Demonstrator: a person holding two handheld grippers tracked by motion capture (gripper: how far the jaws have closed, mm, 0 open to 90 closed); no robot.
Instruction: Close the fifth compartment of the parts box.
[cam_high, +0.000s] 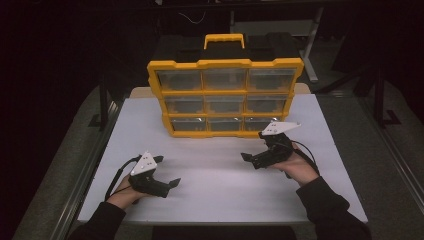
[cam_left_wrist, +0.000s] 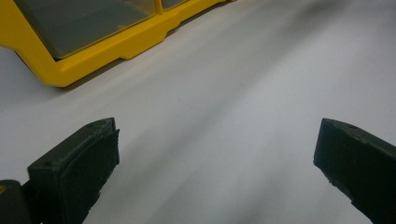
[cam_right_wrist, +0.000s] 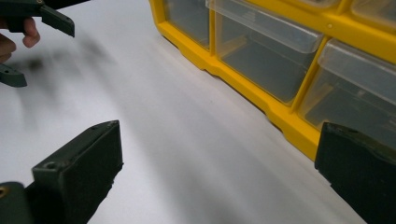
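A yellow organizer case (cam_high: 225, 64) with clear drawers stands upright at the back of the white tabletop (cam_high: 220, 200). My left gripper (cam_high: 167, 171) rests near the front left, open, with bare table between its jaws (cam_left_wrist: 215, 154). The case's lower corner (cam_left_wrist: 93, 60) lies ahead of it to the left. My right gripper (cam_high: 254, 145) hovers just in front of the case's bottom right drawers, open with nothing between its jaws (cam_right_wrist: 219, 158). The yellow base and bottom-row drawers (cam_right_wrist: 280, 112) run close along its right jaw. The left gripper (cam_right_wrist: 32, 46) and its hand appear farther off in the right gripper view.
The case carries a yellow handle (cam_high: 224, 40) on top. Metal rails (cam_high: 95, 165) border the table's left side. Dark floor and a table leg (cam_high: 311, 45) lie beyond the far edge. Open white surface (cam_high: 210, 165) spreads between the two grippers.
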